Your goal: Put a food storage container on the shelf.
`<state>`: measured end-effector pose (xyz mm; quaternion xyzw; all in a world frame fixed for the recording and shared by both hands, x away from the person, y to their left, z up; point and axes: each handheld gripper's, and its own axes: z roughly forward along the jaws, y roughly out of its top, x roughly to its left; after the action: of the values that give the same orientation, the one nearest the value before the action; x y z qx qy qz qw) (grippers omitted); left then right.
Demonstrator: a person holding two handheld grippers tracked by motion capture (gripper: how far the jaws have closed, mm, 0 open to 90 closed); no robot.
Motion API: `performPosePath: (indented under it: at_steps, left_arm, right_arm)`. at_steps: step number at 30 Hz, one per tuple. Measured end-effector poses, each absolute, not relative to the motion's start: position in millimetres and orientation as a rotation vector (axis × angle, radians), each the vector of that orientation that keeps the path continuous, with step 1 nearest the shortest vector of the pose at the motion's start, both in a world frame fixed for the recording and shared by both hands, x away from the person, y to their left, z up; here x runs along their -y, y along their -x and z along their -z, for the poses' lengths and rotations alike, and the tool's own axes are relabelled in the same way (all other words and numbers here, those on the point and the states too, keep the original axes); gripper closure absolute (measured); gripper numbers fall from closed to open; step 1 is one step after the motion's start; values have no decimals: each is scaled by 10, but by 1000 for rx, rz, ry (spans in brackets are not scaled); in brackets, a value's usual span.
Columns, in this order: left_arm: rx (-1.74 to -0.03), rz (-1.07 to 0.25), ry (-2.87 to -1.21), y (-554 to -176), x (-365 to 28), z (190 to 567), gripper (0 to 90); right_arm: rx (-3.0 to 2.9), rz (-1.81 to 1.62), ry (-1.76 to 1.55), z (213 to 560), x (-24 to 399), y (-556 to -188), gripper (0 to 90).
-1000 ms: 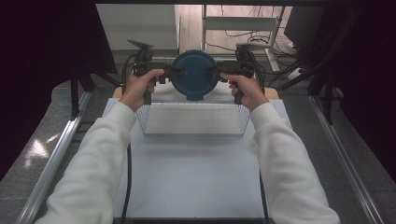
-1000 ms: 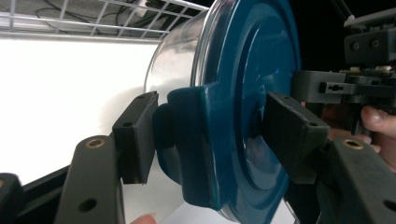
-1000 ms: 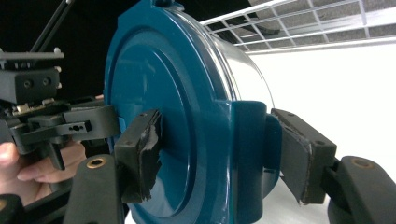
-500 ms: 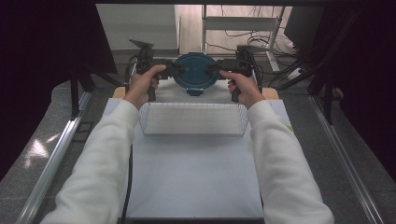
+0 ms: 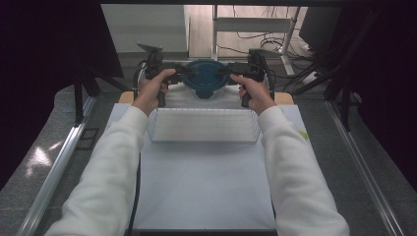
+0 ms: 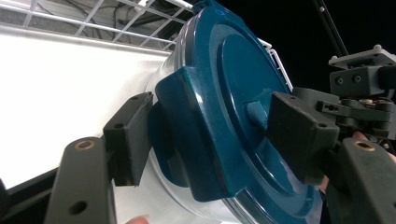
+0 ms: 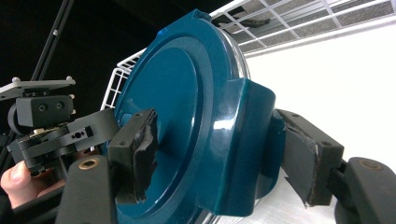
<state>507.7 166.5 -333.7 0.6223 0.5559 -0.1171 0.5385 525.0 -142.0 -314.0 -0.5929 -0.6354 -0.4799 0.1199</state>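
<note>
Container (image 5: 203, 78) hanging between both grippers over table's far edge, beyond wire basket (image 5: 204, 125). Left gripper (image 6: 205, 135) straddling teal lid's (image 6: 233, 93) side latch, jaws just been opening, one pad on lid top, other under latch. Right gripper (image 7: 219, 154) mirroring this on opposite latch, its jaws also just been easing wider. Lid looking rigid, glossy, probably slippery; clear body (image 6: 163, 84) beneath likely hard, possibly breakable. Latches offering best purchase: thick, squared, stiff. Grip loosening, so slipping risk growing.

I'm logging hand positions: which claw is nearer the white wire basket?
Neither is clearly nearer. The left claw grips the blue-lidded container's left clasp and the right claw its right clasp, both just beyond the white wire basket's far rim.
</note>
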Motion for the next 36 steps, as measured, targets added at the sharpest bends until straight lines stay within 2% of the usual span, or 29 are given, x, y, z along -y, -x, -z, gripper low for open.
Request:
performPosePath:
  at_steps: [3,7,10,17,22,32,36]
  left_arm:
    - [-1302,234,-1504,-5061,-1634,3332,299]
    - [-1284,115,-1536,-4985,-1634,3271,216]
    - [-1261,49,-1527,-4900,-1681,3197,171]
    - [-1166,-107,-1619,-4504,-1721,3016,171]
    - [-1111,-177,-1675,-4173,-1725,3044,177]
    - [-1059,-250,-1774,-3374,-1735,3393,198]
    - [-1051,-230,-1786,-3109,-1737,3573,198]
  right_arm:
    - [1890,1427,1737,3140,1391,-5226,281]
    - [2009,1490,1756,3090,1332,-5128,159]
    - [2058,1536,1760,3018,1347,-5052,116]
    - [2261,1614,1638,2864,1438,-4778,120]
    - [2410,1639,1532,2839,1573,-4478,147]
    - [2563,1660,1440,3040,1907,-3809,194]
    - [2593,1660,1399,3201,2041,-3533,195]
